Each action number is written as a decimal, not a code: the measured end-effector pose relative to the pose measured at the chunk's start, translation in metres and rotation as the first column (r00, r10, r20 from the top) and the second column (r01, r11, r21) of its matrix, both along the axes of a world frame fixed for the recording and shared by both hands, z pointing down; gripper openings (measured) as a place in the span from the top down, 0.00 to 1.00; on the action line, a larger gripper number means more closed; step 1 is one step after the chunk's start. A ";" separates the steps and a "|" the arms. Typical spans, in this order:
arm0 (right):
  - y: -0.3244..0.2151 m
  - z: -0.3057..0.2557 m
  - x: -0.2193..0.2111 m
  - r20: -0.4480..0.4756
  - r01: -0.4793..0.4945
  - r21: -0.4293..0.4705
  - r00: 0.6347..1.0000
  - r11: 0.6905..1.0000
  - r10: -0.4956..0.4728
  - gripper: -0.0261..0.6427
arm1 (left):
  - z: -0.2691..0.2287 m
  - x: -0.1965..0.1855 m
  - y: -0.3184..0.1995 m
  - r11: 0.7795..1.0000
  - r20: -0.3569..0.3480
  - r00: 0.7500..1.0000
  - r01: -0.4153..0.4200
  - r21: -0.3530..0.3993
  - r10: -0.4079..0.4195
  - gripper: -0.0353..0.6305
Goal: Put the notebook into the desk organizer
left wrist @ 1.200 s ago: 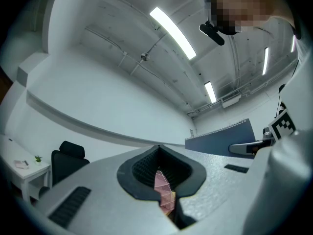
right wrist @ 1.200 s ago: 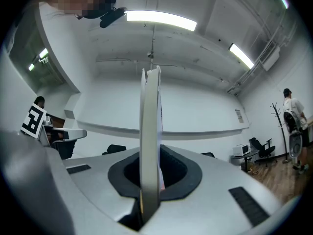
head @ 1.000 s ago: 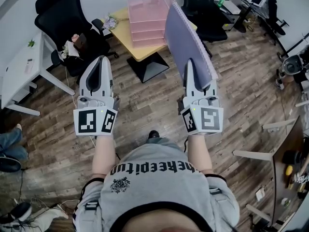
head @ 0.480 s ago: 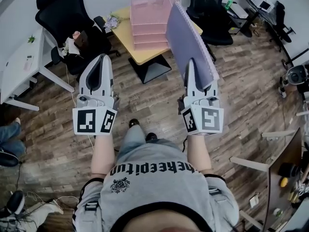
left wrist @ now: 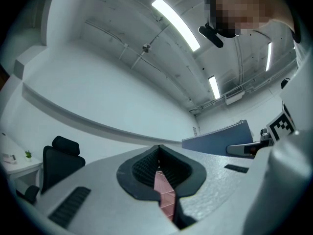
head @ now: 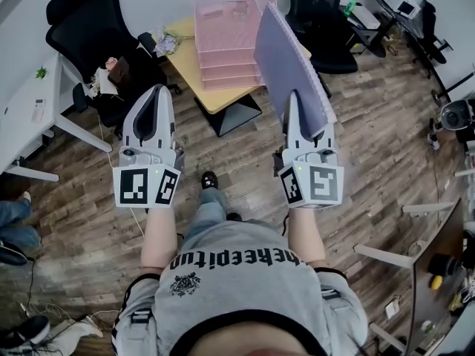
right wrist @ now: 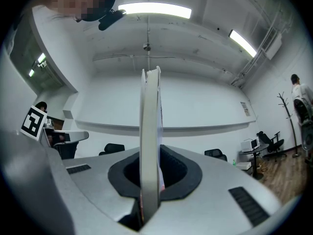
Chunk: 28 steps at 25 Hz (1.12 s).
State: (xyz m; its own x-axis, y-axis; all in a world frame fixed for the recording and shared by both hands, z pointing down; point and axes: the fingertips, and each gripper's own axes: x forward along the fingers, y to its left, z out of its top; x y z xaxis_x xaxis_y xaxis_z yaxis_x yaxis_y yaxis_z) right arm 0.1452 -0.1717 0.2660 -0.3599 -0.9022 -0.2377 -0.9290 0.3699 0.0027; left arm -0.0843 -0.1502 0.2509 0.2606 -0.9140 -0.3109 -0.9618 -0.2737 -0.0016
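A grey printed T-shirt (head: pixel 237 273) is being worn by the person, and both forearms are being held out over a floor (head: pixel 223 154) of dark, worn wooden planks. The left tool (head: pixel 156 93), smooth grey plastic with ribbed black pads, is being kept closed with nothing between its jaws. The right tool (head: pixel 291 99) is being clamped on the notebook (head: pixel 286 58), which is being held upright on its edge above the floor, short of the surface (its cover is a matte lavender, with a spiral binding along one long edge). Beyond it, the surface (head: pixel 194 69), a pale wooden top on a black pedestal, is being occupied by the desk organizer (head: pixel 226 35), a stack of translucent pink trays. Farther off, the room is being filled out by black office chairs (head: pixel 96 28) and a white desk (head: pixel 33 110) against pale walls.
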 end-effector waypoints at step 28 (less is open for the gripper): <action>-0.229 0.003 -0.061 -0.077 -0.141 -0.013 0.987 0.990 0.140 0.91 | -0.009 -0.064 -0.243 0.994 0.019 0.994 -0.108 -0.019 0.108 0.94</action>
